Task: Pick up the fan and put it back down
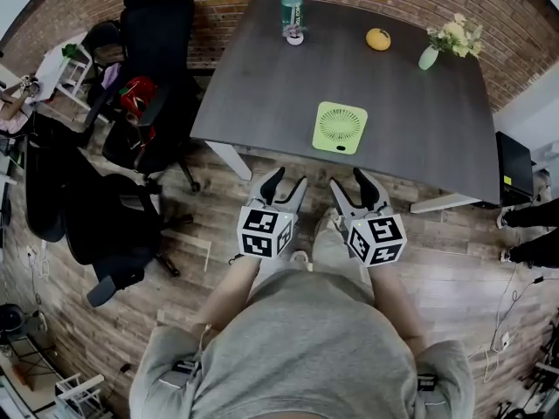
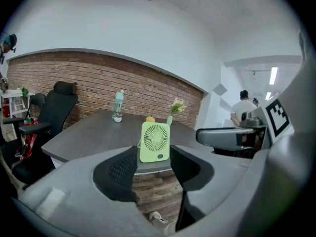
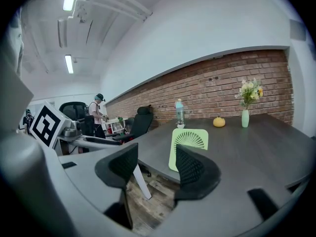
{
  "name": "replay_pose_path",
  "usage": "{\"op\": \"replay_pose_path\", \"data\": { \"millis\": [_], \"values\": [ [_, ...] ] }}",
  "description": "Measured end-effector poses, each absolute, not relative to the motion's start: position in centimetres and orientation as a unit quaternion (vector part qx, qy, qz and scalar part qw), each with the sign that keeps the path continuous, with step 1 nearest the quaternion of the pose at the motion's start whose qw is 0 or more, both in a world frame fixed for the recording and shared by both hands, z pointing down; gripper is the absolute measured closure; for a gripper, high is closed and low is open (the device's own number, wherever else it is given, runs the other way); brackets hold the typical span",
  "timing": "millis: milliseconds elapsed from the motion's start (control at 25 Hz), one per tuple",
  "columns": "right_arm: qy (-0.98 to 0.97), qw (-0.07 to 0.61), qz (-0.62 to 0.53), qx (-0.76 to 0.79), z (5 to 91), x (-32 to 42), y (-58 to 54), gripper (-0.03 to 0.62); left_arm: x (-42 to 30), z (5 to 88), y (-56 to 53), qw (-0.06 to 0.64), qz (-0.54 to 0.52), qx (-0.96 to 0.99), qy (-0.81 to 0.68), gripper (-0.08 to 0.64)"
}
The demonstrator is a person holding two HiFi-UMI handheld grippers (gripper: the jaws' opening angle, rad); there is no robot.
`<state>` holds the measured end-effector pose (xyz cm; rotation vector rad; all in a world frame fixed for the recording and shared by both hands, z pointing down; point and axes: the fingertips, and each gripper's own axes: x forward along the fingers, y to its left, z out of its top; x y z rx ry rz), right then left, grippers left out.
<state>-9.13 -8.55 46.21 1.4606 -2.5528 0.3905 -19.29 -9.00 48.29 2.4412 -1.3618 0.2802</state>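
A small light-green square fan [image 1: 340, 127] stands upright near the front edge of the dark grey table [image 1: 262, 77]. The left gripper view shows the fan [image 2: 155, 141] straight ahead between the jaws but well beyond them. In the right gripper view the fan [image 3: 189, 146] stands ahead, partly hidden by the right-hand finger. My left gripper [image 1: 285, 187] and right gripper [image 1: 360, 187] hover side by side over the wooden floor, short of the table edge. Both are open and hold nothing.
On the far part of the table stand a teal bottle [image 1: 292, 9], a small orange fruit [image 1: 378, 39] and a vase of flowers [image 1: 451, 40]. Black office chairs [image 1: 148, 77] crowd the left side. A person [image 2: 243, 110] stands in the background.
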Motion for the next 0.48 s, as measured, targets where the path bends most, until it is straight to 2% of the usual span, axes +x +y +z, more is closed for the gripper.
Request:
{"op": "replay_pose_path", "data": {
  "millis": [480],
  "values": [
    [-0.848,0.104,0.136,0.501,47.7,-6.5,-14.8,0.364,-16.8,51.5,-14.2,0.183,0.128,0.86,-0.46,0.362]
  ]
}}
